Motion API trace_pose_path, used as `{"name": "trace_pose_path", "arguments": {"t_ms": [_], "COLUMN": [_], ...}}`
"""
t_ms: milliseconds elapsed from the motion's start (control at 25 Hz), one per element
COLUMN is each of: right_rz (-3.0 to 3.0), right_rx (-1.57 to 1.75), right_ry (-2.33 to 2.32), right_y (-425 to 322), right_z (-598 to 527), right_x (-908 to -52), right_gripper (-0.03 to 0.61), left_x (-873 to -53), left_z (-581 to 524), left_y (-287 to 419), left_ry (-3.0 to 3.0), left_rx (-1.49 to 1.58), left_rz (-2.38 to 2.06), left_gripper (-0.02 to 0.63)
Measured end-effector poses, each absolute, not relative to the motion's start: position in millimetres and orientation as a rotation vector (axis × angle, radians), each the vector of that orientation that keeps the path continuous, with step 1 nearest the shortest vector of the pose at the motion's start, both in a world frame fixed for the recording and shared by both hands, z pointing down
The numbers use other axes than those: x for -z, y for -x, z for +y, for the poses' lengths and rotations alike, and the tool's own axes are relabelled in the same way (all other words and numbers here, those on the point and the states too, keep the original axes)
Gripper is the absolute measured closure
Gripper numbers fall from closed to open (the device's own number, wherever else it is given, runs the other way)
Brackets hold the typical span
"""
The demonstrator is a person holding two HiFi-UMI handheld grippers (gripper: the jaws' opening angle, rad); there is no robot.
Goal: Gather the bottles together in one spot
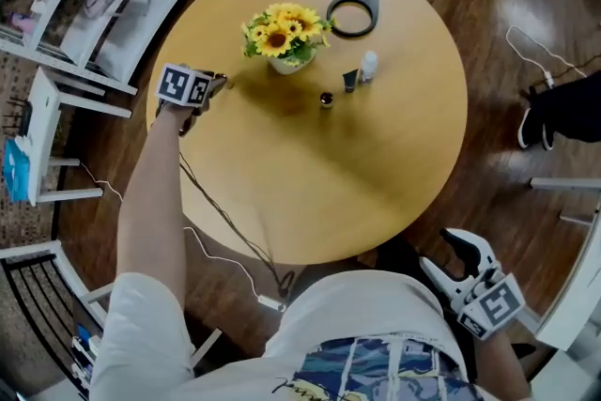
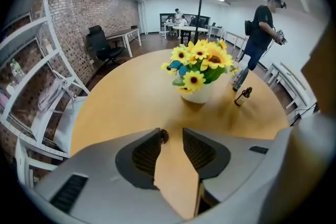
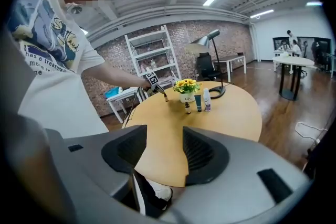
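Left gripper (image 2: 172,135) over the table's (image 1: 282,192) left edge, jaws narrowly apart, a small dark bottle (image 2: 164,136) at the left jaw's tip, not pinched; three other bottles (image 1: 350,80) stand beside the sunflowers (image 1: 284,33); right gripper (image 3: 165,131) off the table, jaws wide, empty.

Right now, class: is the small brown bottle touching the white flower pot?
Apart. The head view shows bare table between the small brown bottle and the white flower pot; the left gripper view shows the same gap.
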State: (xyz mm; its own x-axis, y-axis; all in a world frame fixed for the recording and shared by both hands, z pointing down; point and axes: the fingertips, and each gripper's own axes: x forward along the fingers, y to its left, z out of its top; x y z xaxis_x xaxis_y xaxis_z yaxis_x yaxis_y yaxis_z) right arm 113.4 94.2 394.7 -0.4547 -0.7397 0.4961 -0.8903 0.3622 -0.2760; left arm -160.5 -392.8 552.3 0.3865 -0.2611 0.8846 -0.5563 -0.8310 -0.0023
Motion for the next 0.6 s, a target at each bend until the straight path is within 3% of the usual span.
{"name": "trace_pose_path", "arguments": {"t_ms": [600], "right_rz": [-2.318], "right_rx": [-0.806], "right_ry": [-1.482], "right_y": [-114], "right_z": [87], "right_x": [-408], "right_gripper": [0.345], "left_x": [-569], "left_z": [-423], "left_y": [163], "left_ry": [-2.382], "left_rx": [-1.47], "left_rz": [-0.791], "left_gripper": [0.479]}}
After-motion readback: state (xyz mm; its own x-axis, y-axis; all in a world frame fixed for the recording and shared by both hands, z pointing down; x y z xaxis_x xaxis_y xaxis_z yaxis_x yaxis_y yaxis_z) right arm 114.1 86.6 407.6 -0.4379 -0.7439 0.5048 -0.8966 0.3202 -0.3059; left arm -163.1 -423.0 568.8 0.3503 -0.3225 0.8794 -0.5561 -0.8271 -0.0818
